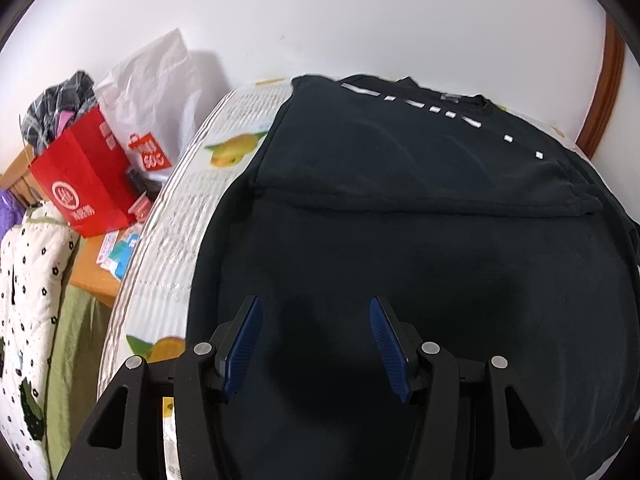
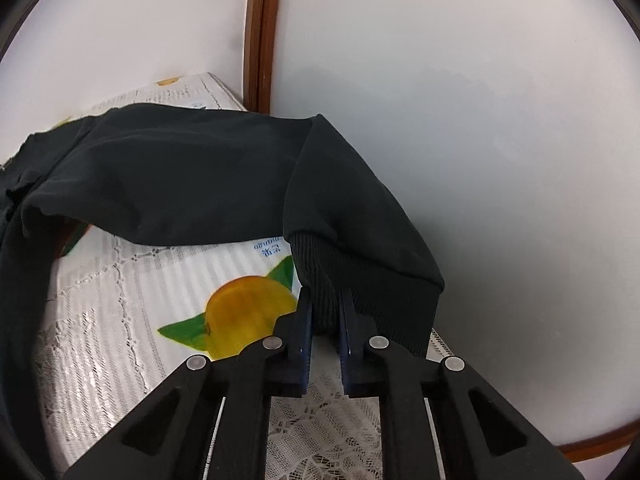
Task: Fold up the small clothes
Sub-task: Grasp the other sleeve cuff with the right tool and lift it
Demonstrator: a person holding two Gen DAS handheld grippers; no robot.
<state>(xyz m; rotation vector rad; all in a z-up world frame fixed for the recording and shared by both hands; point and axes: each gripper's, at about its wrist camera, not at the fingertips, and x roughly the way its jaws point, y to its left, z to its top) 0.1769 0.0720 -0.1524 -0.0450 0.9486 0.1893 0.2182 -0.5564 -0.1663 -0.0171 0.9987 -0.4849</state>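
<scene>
Jaws first: those of the right gripper (image 2: 325, 312) are clamped on the ribbed cuff (image 2: 340, 280) of a black sweatshirt (image 1: 400, 240), while those of the left gripper (image 1: 316, 344) stand apart and empty above the dark cloth. That sweatshirt lies spread across the counter, over a white lace cover (image 2: 120, 340) printed with yellow fruit, its far part already doubled over, one sleeve (image 2: 180, 184) lifted off toward the right. As I see it, the biggest risk is the whole body dragging and rumpling if the sleeve is pulled while nothing pins it. The lace cover could also slide with it. Smallest worry: the grip looks to be only on the cuff's edge, so it may slip free.
</scene>
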